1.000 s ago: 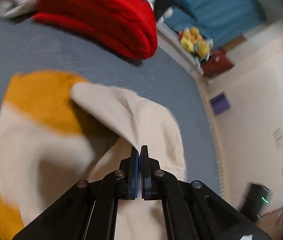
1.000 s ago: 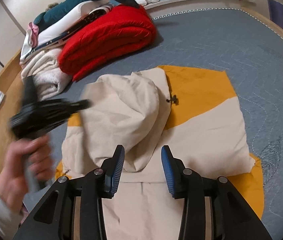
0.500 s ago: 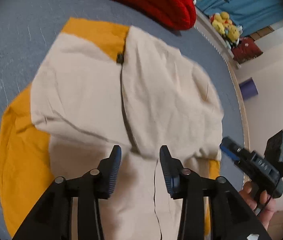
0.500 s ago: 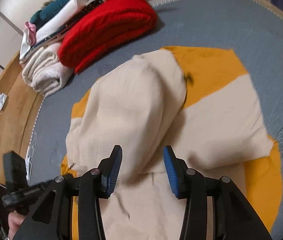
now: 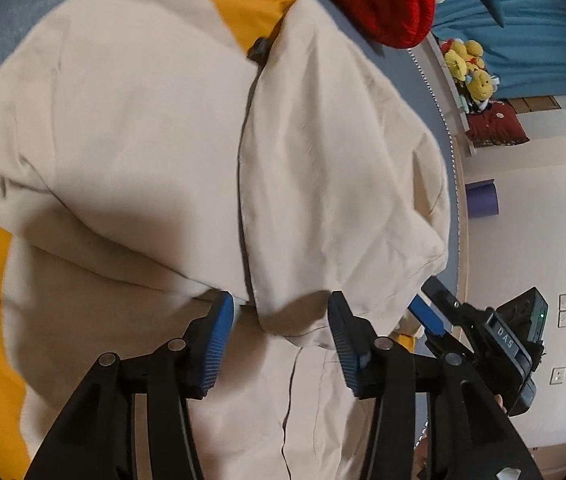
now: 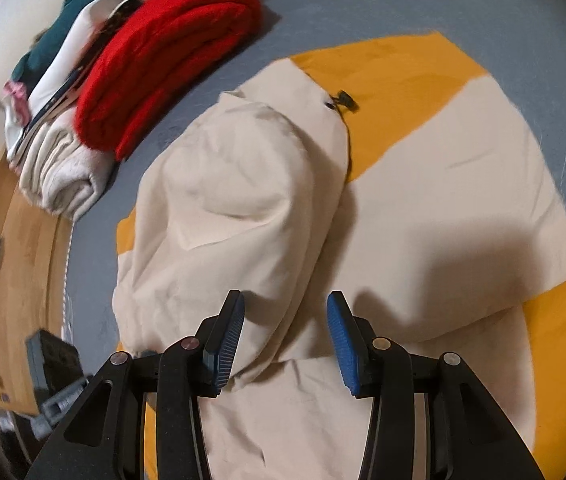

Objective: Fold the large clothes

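— Grey quilted bedcover, and both tools hanging low over it?
— Yes. The left gripper is opening, the right gripper gapes; neither pinches anything. Beyond them, toward twelve o'clock, the cream-and-mustard hooded cotton jacket lies flat, hood folded down. Sides and halving remain, I'd judge.

Both grippers point steeply down, side by side. The left gripper has its jaws opening, pads pressing on nothing. The right gripper stands part open too, gripping nothing between its blue pads.
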A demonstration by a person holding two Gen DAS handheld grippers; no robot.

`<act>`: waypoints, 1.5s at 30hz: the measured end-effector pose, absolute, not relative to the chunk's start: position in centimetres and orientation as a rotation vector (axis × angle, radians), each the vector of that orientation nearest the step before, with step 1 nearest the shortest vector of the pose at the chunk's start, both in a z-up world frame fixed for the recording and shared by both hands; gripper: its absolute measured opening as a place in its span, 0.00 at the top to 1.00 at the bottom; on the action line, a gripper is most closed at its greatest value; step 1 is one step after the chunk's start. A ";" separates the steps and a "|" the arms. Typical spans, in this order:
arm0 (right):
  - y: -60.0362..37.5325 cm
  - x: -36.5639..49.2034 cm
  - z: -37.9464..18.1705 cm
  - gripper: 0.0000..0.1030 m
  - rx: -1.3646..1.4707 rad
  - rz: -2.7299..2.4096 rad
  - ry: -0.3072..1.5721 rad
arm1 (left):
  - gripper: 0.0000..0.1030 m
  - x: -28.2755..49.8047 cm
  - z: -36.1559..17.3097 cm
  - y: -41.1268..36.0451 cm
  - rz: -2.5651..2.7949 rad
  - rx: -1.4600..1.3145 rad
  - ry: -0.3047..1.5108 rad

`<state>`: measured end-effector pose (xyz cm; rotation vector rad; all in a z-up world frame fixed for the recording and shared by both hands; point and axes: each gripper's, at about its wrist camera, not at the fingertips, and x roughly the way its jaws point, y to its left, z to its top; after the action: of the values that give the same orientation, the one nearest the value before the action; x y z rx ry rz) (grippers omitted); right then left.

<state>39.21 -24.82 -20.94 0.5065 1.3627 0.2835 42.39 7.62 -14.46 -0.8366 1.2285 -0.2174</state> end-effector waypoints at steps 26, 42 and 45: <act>-23.3 39.0 -16.4 0.66 0.366 0.184 1.050 | 0.85 42.1 -10.5 0.1 -0.331 -0.278 1.121; -14.8 37.7 -19.0 0.54 0.154 0.401 1.202 | 0.80 41.8 -7.4 4.9 -0.170 -0.352 1.163; -13.3 35.9 -23.6 0.53 -0.038 0.377 1.381 | 0.80 41.3 -6.4 5.5 -0.165 -0.341 1.141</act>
<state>35.89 -13.29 -23.56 -0.0379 1.3811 0.3774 41.32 5.49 -6.37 -0.3406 1.1407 -0.1646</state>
